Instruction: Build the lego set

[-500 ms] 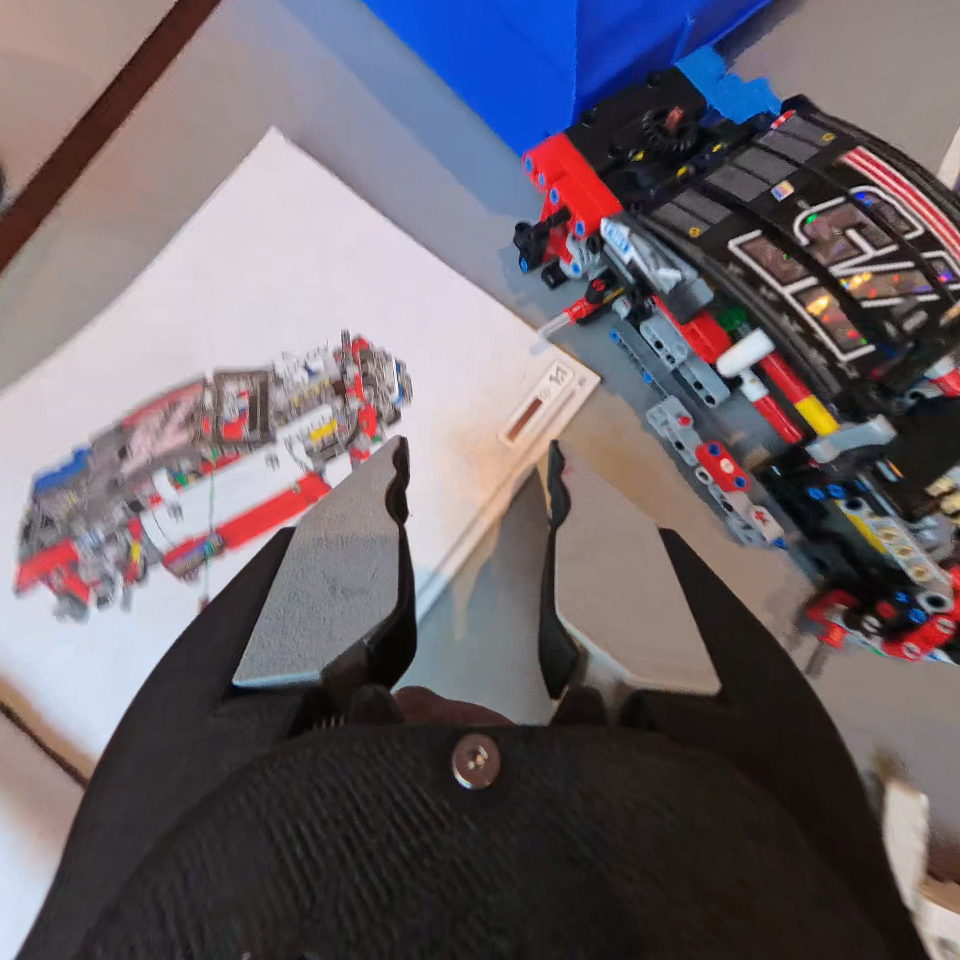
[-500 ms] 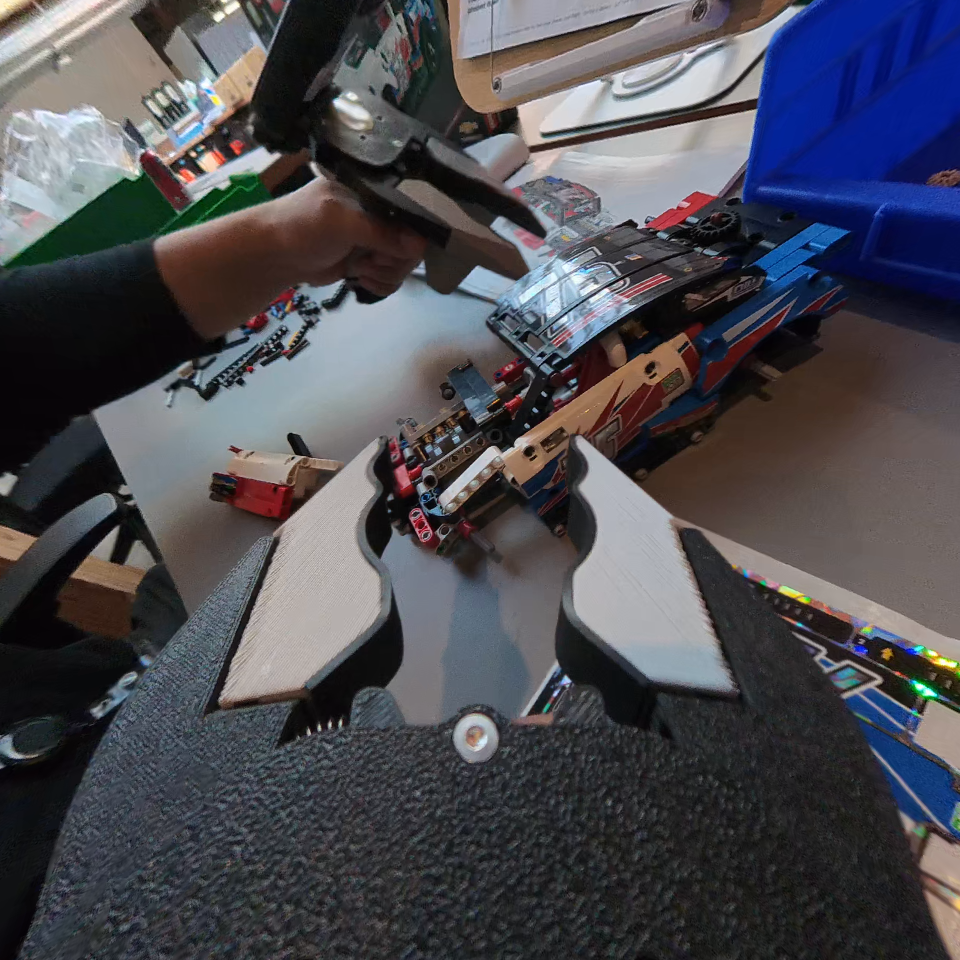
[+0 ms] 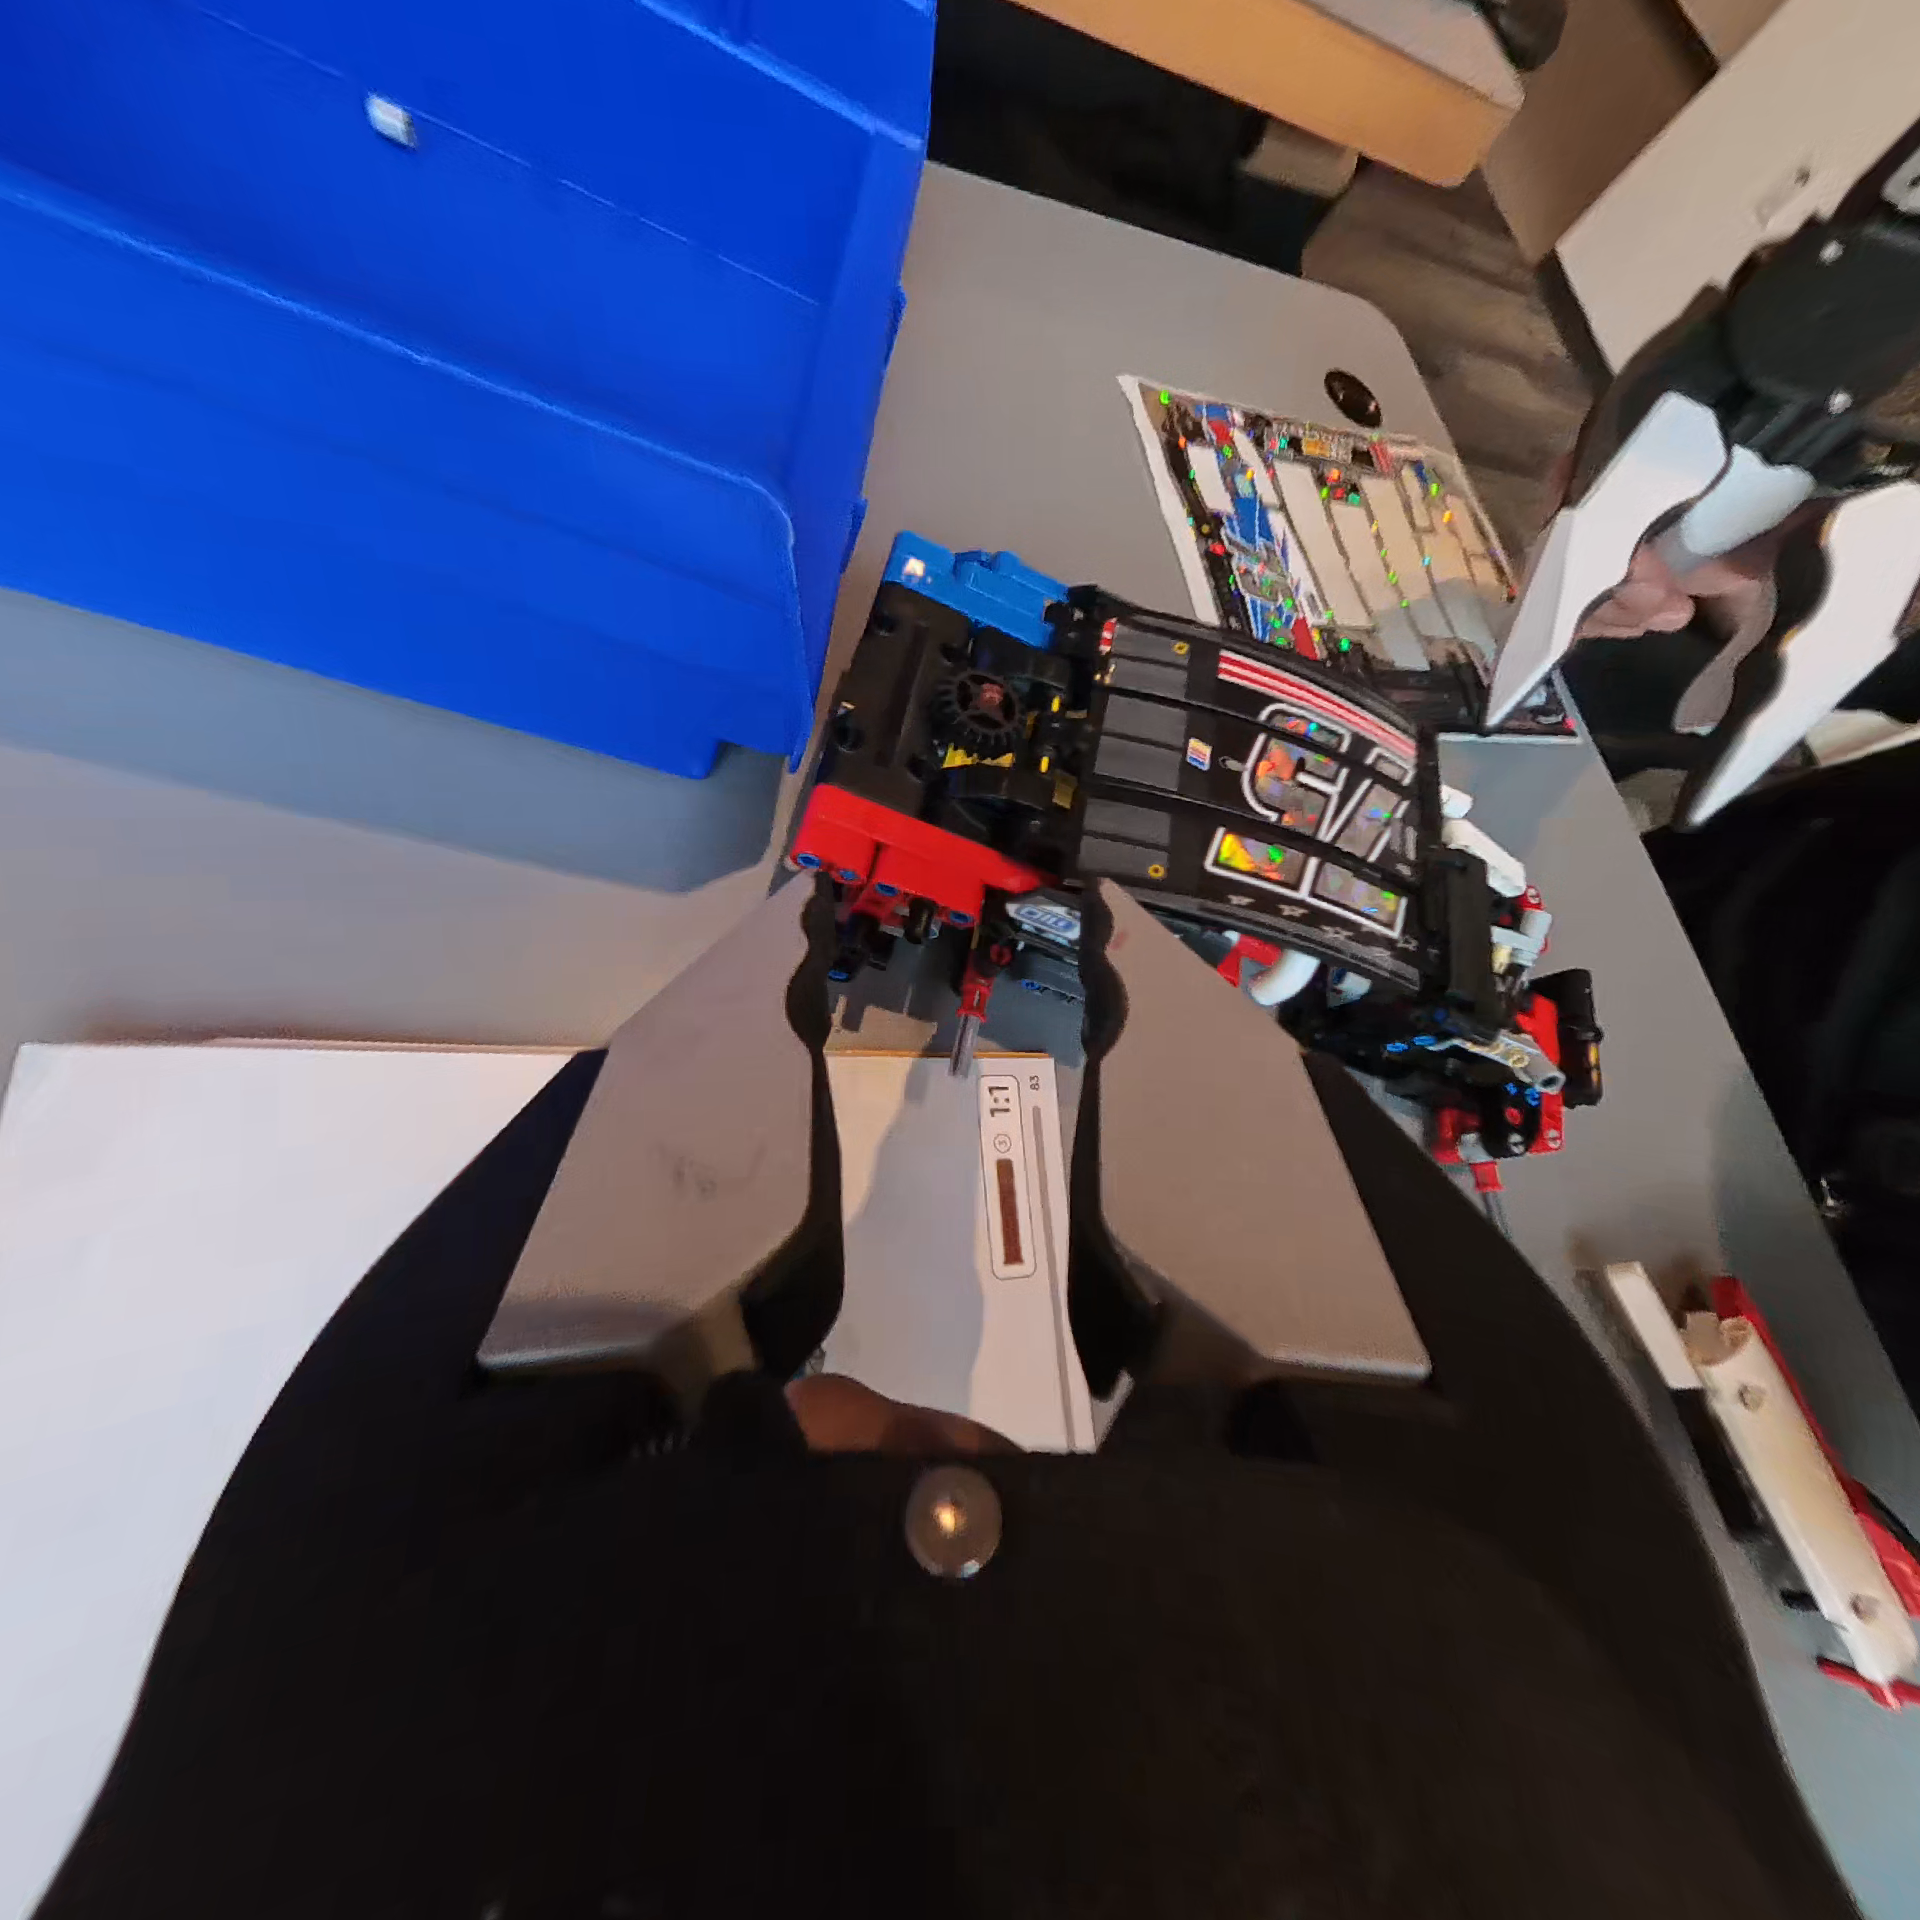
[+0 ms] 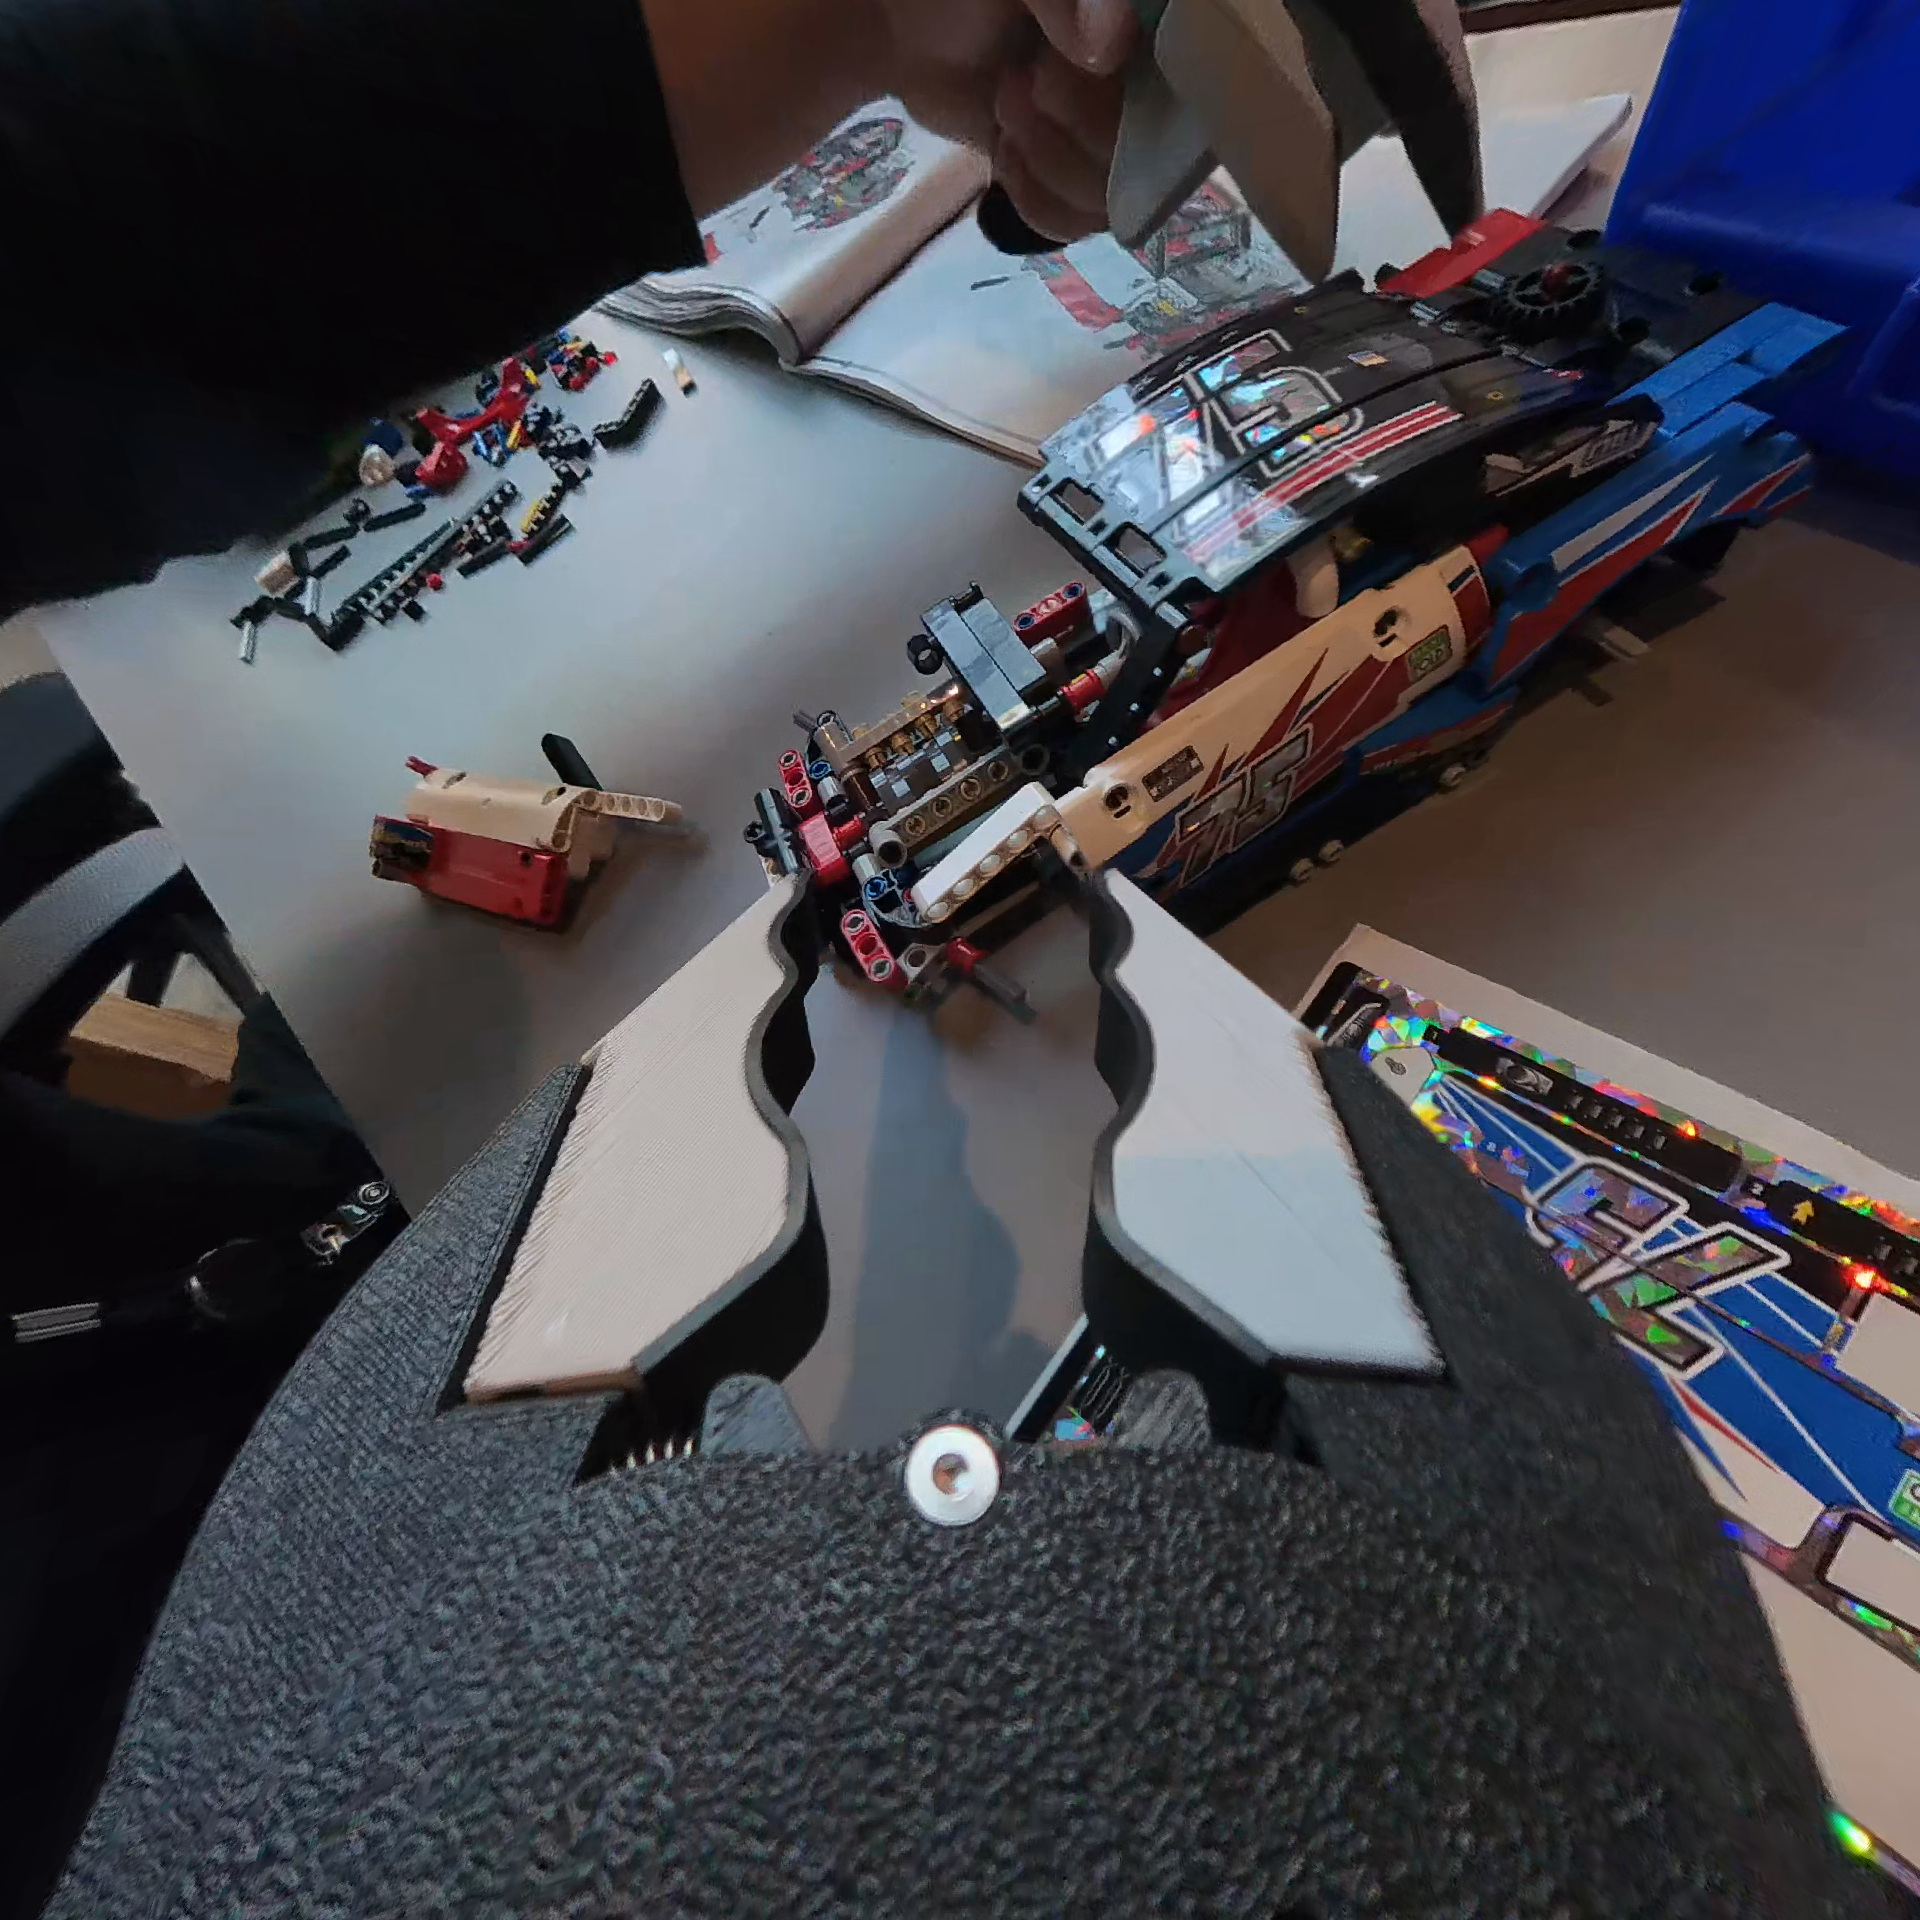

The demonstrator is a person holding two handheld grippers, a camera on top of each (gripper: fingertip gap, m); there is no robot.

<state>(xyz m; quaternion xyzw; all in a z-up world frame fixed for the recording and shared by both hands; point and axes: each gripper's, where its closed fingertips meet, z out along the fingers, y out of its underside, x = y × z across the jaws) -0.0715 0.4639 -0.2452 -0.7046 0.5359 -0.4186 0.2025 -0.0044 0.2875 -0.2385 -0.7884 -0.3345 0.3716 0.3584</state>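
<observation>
A partly built lego car (image 3: 1195, 790) with a black roof, red and blue rear and white sides lies on the grey table; it also shows in the right wrist view (image 4: 1351, 623). My left gripper (image 3: 951, 914) is open and empty, its tips just short of the car's red rear end, above the instruction booklet (image 3: 260, 1195). My right gripper (image 4: 945, 904) is open and empty, its tips right at the car's bare front frame. A small red and white sub-assembly (image 4: 499, 842) lies apart on the table. The left gripper shows far off in the right wrist view (image 4: 1288, 156).
A blue bin (image 3: 416, 364) stands behind the car's rear. A holographic sticker sheet (image 4: 1662, 1247) lies at the right. Loose small parts (image 4: 447, 499) are scattered at the far left, beside the open booklet (image 4: 883, 260). A dark sleeve (image 4: 260, 260) crosses the upper left.
My left gripper has swung from over the booklet page to the car's rear end. My right gripper has moved closer to the car's front. Both stay open.
</observation>
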